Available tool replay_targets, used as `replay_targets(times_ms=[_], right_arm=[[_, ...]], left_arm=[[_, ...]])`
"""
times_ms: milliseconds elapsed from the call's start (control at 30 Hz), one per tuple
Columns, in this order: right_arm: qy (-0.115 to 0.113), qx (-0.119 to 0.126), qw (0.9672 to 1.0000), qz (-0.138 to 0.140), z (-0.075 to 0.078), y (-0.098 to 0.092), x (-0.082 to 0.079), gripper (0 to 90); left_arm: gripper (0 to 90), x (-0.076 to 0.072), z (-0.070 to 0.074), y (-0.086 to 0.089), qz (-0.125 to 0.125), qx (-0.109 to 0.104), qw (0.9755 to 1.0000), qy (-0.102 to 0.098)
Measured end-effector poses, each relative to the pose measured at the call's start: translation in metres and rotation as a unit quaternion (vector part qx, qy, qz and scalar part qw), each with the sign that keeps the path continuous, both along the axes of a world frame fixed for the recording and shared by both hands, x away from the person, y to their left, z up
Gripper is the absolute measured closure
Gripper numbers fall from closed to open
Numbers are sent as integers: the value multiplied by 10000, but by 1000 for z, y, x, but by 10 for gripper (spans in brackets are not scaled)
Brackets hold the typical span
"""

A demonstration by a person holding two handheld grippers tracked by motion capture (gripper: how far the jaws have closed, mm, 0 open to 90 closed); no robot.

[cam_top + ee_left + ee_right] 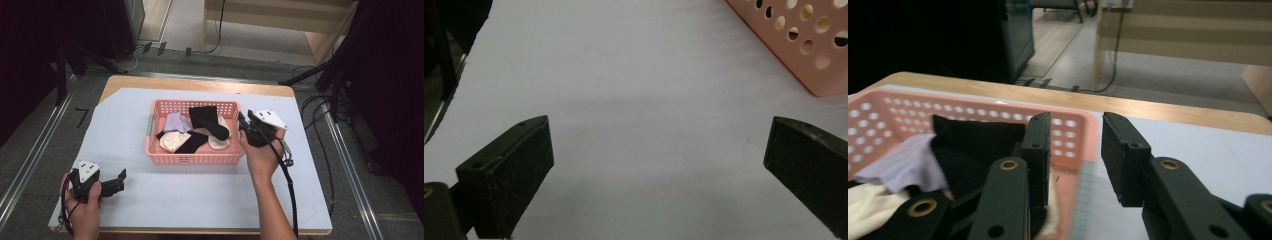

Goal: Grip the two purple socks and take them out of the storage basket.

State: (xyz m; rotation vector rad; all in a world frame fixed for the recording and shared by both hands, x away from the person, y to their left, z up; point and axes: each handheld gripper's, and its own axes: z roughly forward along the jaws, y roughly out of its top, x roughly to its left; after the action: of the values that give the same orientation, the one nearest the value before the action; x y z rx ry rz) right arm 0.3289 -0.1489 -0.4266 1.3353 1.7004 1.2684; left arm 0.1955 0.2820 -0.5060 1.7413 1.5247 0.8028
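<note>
A pink perforated basket [195, 159] stands mid-table, holding a black sock [204, 117], a lilac cloth [177, 122] and cream pieces [174, 141]. My right gripper [243, 126] hovers at the basket's right wall, near its far corner. Its jaws are a little apart with nothing between them. In the right gripper view the right gripper [1075, 150] has one jaw over the basket [878, 105], above black cloth [973, 140] and lilac cloth [903, 162], and the other jaw over the table. My left gripper [119, 181] rests open at the front left, and the left gripper [659, 155] faces bare tabletop with the basket [804, 45] ahead.
A pale blue-white mat [210, 195] covers the wooden table [200, 84]. Metal rails run along the floor on both sides, and cables [320, 115] lie at the right. A wooden cabinet [280, 25] stands beyond the table's far edge.
</note>
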Motion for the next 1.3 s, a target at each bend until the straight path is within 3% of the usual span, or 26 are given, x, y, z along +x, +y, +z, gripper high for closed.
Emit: replay_targets(times_ms=[133, 200, 367, 600, 633, 700, 767, 800, 833, 900, 933, 1033, 1100, 1200, 1233, 1267, 1300], right_arm=[[151, 14, 9992, 358, -3, 34, 5, 661], [146, -21, 9989, 444, -4, 40, 6, 661], [444, -33, 9955, 838, -11, 74, 10, 685], [729, -117, 9917, 1050, -17, 97, 15, 725], [858, -126, 9898, 1132, -19, 104, 18, 736], [924, -140, 9892, 1127, -20, 107, 19, 744], [1200, -100, 9859, 1160, -22, 116, 23, 767], [1200, -100, 9859, 1160, -22, 116, 23, 767], [1443, -108, 9825, 1172, -22, 123, 27, 774], [1648, -128, 9791, 1188, -23, 128, 30, 771], [1648, -128, 9791, 1188, -23, 128, 30, 771], [2037, -208, 9722, 1137, -23, 137, 37, 758], [2117, -215, 9706, 1125, -23, 139, 38, 750], [2420, -243, 9644, 1035, -25, 142, 43, 731], [2575, -224, 9607, 1011, -26, 143, 47, 705], [2575, -224, 9607, 1011, -26, 143, 47, 705], [2753, -230, 9564, 950, -27, 145, 49, 687]], left_arm=[[4, 0, 0, 0, 4, -8, 10000, 0], [4, 0, 0, 0, -2, -12, 10000, -2], [4, 0, 0, 0, -1, -13, 10000, -2], [4, 0, 0, 0, -11, -8, 10000, 3], [4, 0, 0, 0, -16, -5, 10000, 12], [4, 0, 0, 0, -17, -4, 10000, 12], [4, 0, 0, 0, -22, -12, 10000, 13], [4, 0, 0, 0, -23, -9, 10000, 15], [4, 0, 0, 0, -20, -18, 10000, 9], [4, 0, 0, -1, -20, -18, 10000, 8], [4, 0, 0, -1, -19, -14, 10000, 11], [4, 0, 0, -1, -19, -13, 10000, 10], [4, 0, 0, -1, -25, -19, 10000, 11], [4, 0, 0, -1, -27, -17, 10000, 11], [4, 0, 0, -1, -19, -10, 10000, 5], [4, 0, 0, -1, -19, -10, 10000, 5], [5, 0, 0, -1, -18, -4, 10000, 10]])
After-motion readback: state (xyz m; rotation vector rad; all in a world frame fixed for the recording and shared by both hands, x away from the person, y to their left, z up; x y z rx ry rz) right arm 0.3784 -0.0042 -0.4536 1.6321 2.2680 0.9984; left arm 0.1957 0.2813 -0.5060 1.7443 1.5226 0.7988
